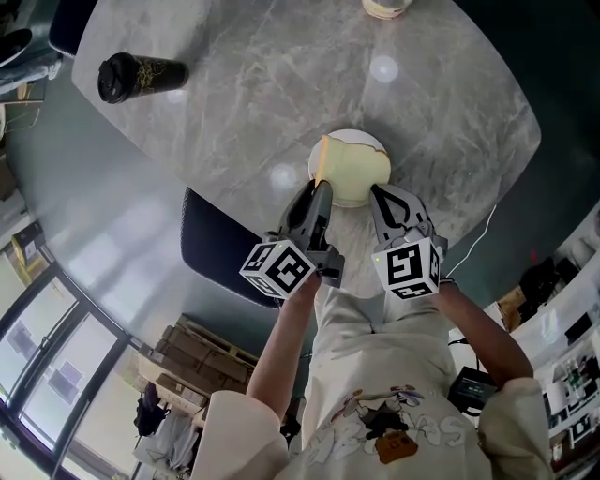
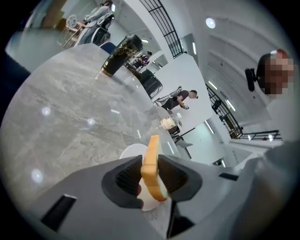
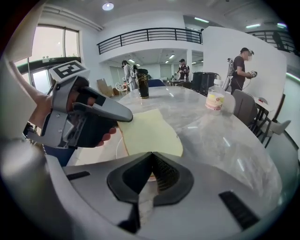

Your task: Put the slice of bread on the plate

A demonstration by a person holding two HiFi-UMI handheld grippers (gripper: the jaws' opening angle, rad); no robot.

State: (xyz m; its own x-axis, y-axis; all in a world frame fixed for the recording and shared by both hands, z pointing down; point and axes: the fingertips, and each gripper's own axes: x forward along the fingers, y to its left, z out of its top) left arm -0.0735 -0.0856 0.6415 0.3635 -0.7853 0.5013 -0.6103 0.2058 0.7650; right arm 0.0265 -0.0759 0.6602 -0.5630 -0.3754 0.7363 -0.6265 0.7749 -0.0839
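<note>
A pale slice of bread (image 1: 352, 169) with an orange crust hangs tilted over a white plate (image 1: 367, 139) on the grey marble table. My left gripper (image 1: 321, 190) is shut on the slice's left edge. In the left gripper view the bread (image 2: 151, 168) stands edge-on between the pads, with the plate (image 2: 132, 152) below. My right gripper (image 1: 379, 194) is shut at the slice's near right edge. In the right gripper view its jaws (image 3: 151, 161) meet just before the bread (image 3: 150, 131) and hold nothing I can see. The left gripper (image 3: 89, 117) and a bit of the plate (image 3: 118, 149) show there too.
A black tumbler (image 1: 141, 77) lies on its side at the table's far left. A small jar (image 1: 384, 7) stands at the far edge. A dark chair (image 1: 220, 248) sits by the near table edge, left of my arms. People stand in the hall behind.
</note>
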